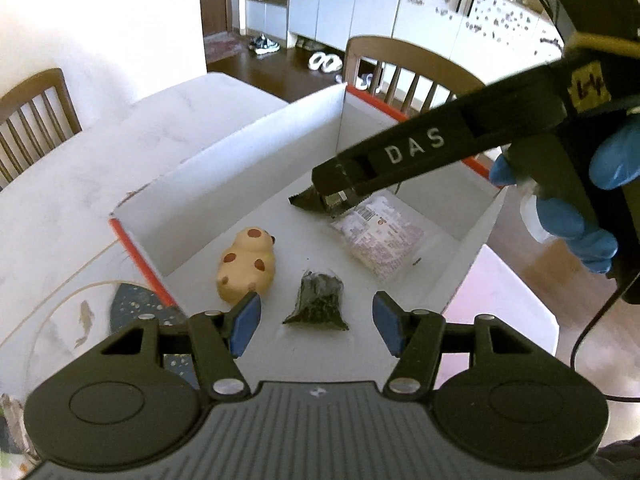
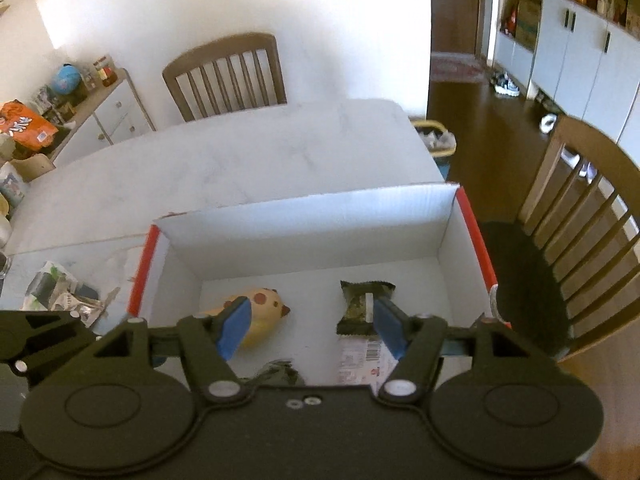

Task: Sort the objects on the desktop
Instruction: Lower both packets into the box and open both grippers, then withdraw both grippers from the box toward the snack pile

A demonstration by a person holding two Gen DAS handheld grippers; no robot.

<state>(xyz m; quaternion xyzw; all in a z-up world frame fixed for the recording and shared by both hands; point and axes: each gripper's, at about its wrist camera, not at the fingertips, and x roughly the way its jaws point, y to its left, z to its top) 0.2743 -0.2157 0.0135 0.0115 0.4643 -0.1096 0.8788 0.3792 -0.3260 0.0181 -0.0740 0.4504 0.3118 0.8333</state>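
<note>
So the white cardboard box with red-orange edges (image 1: 256, 136) sat on the pale marble-look table (image 1: 80, 184), and four things were lying on its floor: a tan spotted animal-shaped toy (image 1: 246, 266), a small clear bag of dark green bits (image 1: 318, 300), a white printed plastic packet (image 1: 380, 236) and a dark green crimped snack wrapper (image 2: 360, 304) toward the far wall. The left gripper (image 1: 316, 326) hung over the box, tilted down, blue pads apart with nothing between them. The right gripper (image 2: 308, 328), held by a blue-gloved hand (image 1: 576, 208), angled down above the dark wrapper, fingers spread and empty too.
</note>
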